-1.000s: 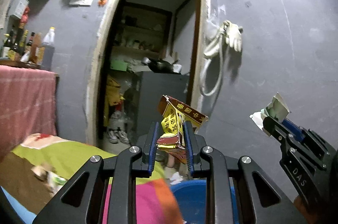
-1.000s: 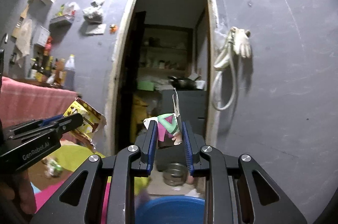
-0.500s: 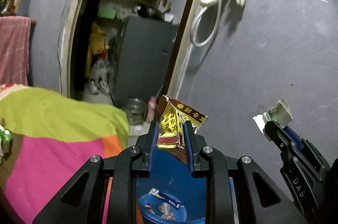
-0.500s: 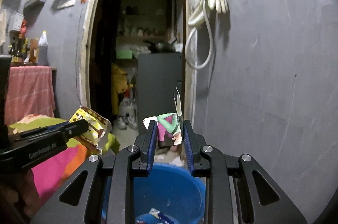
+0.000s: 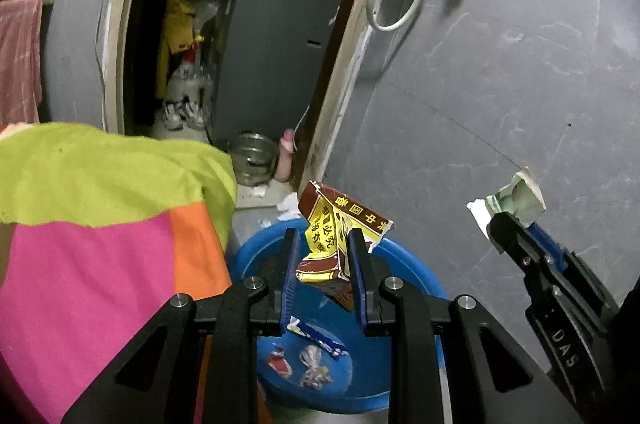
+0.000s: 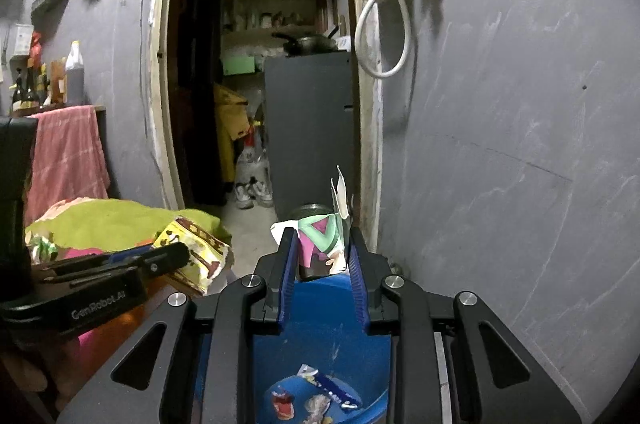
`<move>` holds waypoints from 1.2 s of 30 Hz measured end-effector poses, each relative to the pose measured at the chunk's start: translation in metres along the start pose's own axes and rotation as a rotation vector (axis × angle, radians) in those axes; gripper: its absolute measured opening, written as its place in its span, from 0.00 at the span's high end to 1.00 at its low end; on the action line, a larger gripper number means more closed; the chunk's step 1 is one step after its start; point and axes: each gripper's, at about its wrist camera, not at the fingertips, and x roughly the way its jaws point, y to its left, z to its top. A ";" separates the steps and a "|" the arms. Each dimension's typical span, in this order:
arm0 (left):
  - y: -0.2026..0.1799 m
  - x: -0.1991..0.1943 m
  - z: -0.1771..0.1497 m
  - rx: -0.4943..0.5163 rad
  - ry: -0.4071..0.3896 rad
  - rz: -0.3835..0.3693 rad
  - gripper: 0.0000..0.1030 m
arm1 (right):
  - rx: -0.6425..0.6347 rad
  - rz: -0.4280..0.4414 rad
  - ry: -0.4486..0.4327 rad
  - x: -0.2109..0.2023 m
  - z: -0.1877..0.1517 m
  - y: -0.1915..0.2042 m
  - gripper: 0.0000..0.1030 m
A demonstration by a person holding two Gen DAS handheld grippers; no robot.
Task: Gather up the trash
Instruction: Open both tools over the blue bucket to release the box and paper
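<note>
My left gripper (image 5: 323,244) is shut on a crumpled yellow and brown snack wrapper (image 5: 336,230) and holds it above the blue tub (image 5: 416,274). My right gripper (image 6: 323,244) is shut on a green and pink paper scrap (image 6: 322,238), also above the blue tub (image 6: 320,312). Several wrappers (image 5: 308,356) lie on the tub's bottom. The right gripper with its scrap (image 5: 516,198) shows at the right of the left wrist view. The left gripper with the snack wrapper (image 6: 192,256) shows at the left of the right wrist view.
A table with a green, pink and orange cloth (image 5: 92,208) stands left of the tub. A grey wall (image 5: 500,84) is on the right. An open doorway (image 6: 272,64) ahead shows a grey cabinet (image 6: 312,128), shoes and a metal pot (image 5: 254,160).
Both grippers have tilted down and moved over the blue tub, each still holding its piece of trash. The tub's inside now shows.
</note>
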 end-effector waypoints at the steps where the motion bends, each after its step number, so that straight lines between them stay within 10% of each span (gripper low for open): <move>1: 0.001 0.001 0.000 -0.003 0.010 -0.003 0.80 | 0.003 0.002 0.006 0.001 0.000 -0.001 0.77; 21: 0.022 -0.030 0.019 -0.075 -0.019 0.010 0.64 | 0.060 0.030 0.002 0.002 0.011 -0.001 0.61; 36: 0.075 -0.177 0.048 -0.044 -0.319 0.121 0.09 | 0.044 0.094 -0.282 -0.074 0.069 0.066 0.01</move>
